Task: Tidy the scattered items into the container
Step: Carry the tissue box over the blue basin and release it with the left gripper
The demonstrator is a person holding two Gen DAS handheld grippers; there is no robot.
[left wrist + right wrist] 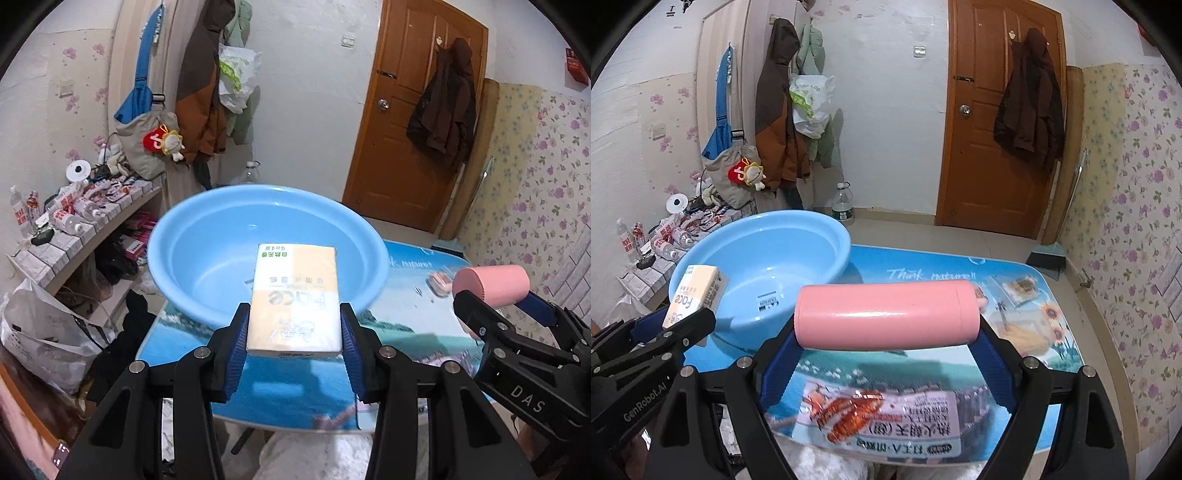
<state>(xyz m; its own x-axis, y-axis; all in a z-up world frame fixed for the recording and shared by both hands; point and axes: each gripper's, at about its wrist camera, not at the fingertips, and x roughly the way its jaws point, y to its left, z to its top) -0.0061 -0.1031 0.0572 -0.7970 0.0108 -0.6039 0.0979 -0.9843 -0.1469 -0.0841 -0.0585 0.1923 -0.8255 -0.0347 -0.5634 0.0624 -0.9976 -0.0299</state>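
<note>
Cluttered room: on the desk [923,266] sits the basin [207,251]; left gripper [293,332] clamps a tissue pack [295,299], right gripper [886,343] a pink bottle [886,314] endwise, both raised near the basin, likely for dropping in.

Left claw [293,326] clamped; right claw [886,341] clamped wide.

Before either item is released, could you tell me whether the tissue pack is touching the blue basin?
Apart. The right wrist view shows the tissue pack held by the left gripper above the blue basin's near rim, with nothing pressing on it.

Picture-printed table [923,273], blue basin [761,266], snack packet [886,421], small wrapped items [1019,286] on it
</note>
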